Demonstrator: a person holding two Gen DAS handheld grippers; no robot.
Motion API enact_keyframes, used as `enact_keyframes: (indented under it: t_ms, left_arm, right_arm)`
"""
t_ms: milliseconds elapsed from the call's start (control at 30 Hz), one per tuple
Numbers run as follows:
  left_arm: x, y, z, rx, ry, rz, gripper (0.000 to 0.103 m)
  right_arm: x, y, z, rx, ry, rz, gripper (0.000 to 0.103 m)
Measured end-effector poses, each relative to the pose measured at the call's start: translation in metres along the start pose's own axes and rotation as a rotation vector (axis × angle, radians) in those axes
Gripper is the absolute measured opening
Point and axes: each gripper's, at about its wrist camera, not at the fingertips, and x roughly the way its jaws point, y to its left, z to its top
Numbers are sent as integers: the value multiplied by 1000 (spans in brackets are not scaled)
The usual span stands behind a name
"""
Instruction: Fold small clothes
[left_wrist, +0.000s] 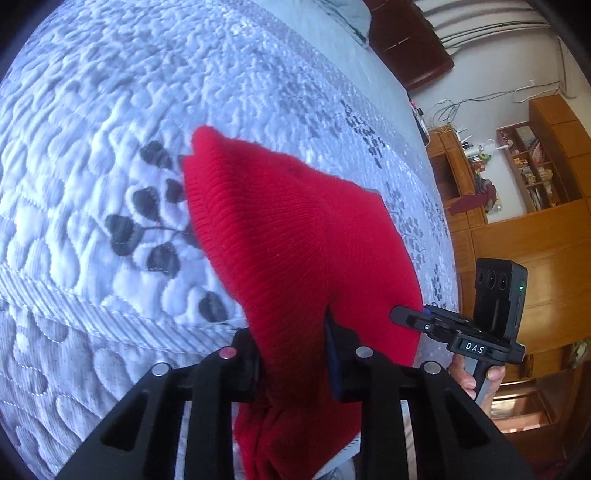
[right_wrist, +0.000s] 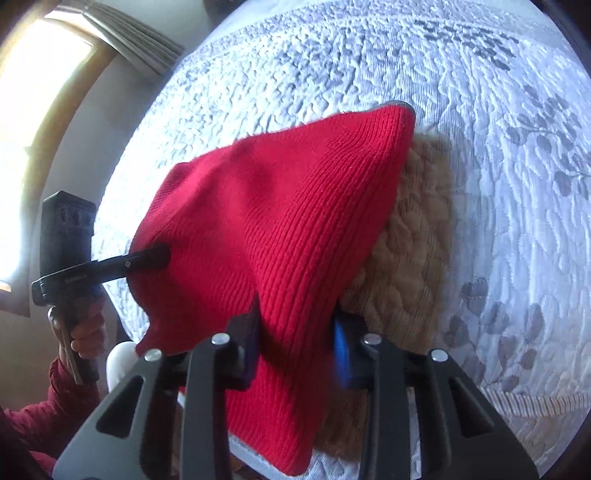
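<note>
At the bottom of the left wrist view, the left gripper (left_wrist: 291, 354) has its fingers (left_wrist: 338, 363) narrowed onto a fold of the red knitted garment (left_wrist: 280, 236); the cloth fills the gap between the pads and bunches below them. Just beyond, to the right, the right gripper (left_wrist: 400, 315) bites the garment's edge, its handle wrapped by a hand (left_wrist: 467, 376); so the red knit hangs lifted between the two tools, its far corner rising over the bed (left_wrist: 92, 129) — a pale quilted cover stitched with dark grey leaves. Farther off stand wooden shelves (left_wrist: 532, 177) and cupboards along the wall.

In the right wrist view the near picture matches: the right gripper's fingers (right_wrist: 249, 347) are drawn in and pinch the red knit, a blue pad showing on one side; the garment spreads upward from them like a tent. Under its right edge lies a tan fleecy cloth (right_wrist: 417, 236) on the quilt. To the left the other gripper clamps the garment's side, held by a hand (right_wrist: 86, 332) in a dark red sleeve (right_wrist: 55, 398). Beyond the bed, a bright window (right_wrist: 40, 107) with a curtain above it.
</note>
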Motion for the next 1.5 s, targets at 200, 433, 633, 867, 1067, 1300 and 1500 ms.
enact_keyframes:
  t_ms: [200,433,633,867,1067,1300,1500]
  left_arm:
    - [20,-61,5,70,17,-56,24]
    - [79,-160,25,175,14,-75,23]
    - [168,-165,20,127,93,95,20]
    - [187,-145,2,50,78,163,35]
    - [163,-172,-30,129,38,245,53]
    - [170,-186,-77,198,24,366,54]
    - [171,-185,-96,182,14,428,51]
  right_arm:
    - [-52,-10,-6,-19,-46,-34,29]
    - [-134,-77,-5,12,-144,-135,29]
    - [-114,-176,-3,126,-79,-175,31]
    - [-97,-219,-32,222,-113,-50,55]
    - [-124,-196,-72,195,-125,-55,65]
    - [-118,-182,-123,240,-69,8,61]
    - [-108,-189,-130,310,-28,-38,15]
